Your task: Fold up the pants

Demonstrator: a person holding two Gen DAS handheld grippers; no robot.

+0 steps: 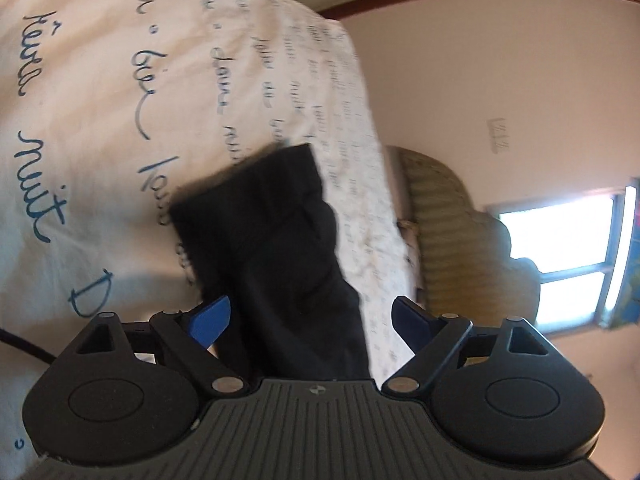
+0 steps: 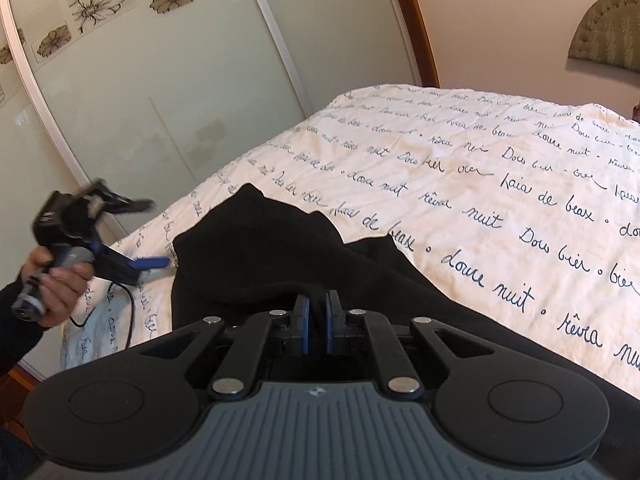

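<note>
Black pants [image 2: 256, 256] lie on a white bedspread with blue handwriting [image 2: 480, 184]. My right gripper [image 2: 316, 322] is shut on a fold of the pants, with black cloth bunched between its blue pads. In the left wrist view the pants [image 1: 280, 248] run from the gripper base up onto the bedspread [image 1: 100, 100]. My left gripper [image 1: 312, 320] is open, its blue fingers spread either side of the cloth without pinching it. It also shows in the right wrist view [image 2: 132, 236], hand-held at the left, open beside the pants' edge.
Sliding wardrobe doors with flower prints [image 2: 140, 80] stand to the left of the bed. A green padded headboard [image 2: 608, 28] is on the far wall. A window [image 1: 568, 256] is at the right of the left wrist view. A black cable [image 2: 128, 312] hangs over the bed edge.
</note>
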